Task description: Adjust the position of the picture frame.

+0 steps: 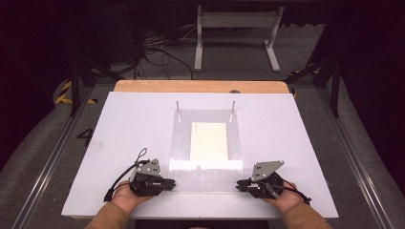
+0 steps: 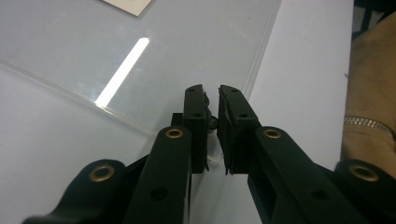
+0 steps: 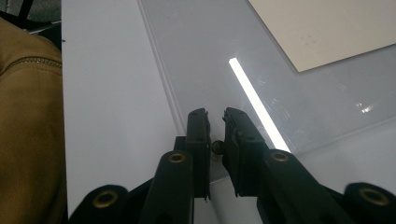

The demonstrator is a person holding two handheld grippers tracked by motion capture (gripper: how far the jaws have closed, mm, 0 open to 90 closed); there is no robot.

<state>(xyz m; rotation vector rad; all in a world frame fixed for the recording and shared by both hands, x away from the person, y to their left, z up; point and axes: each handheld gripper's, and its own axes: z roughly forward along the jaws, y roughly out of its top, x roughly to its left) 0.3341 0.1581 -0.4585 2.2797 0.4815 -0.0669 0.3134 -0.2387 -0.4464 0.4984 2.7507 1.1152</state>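
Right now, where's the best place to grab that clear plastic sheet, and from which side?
Grip the clear sheet by its two near corners, coming in from the near edge. It lies flat, so only its thin edge offers purchase. The left tongs and right tongs already straddle those corners, nearly closed.

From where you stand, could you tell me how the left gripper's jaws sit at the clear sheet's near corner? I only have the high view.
Observer: The left gripper has its jaws drawn close, with only a slit between them, over the corner of the clear sheet.
Operator: And the right one, please?
Observer: The right gripper stands likewise over the other near corner.
Operator: Anything on the paper?
Observer: The paper bears a faint cluster of small marks.
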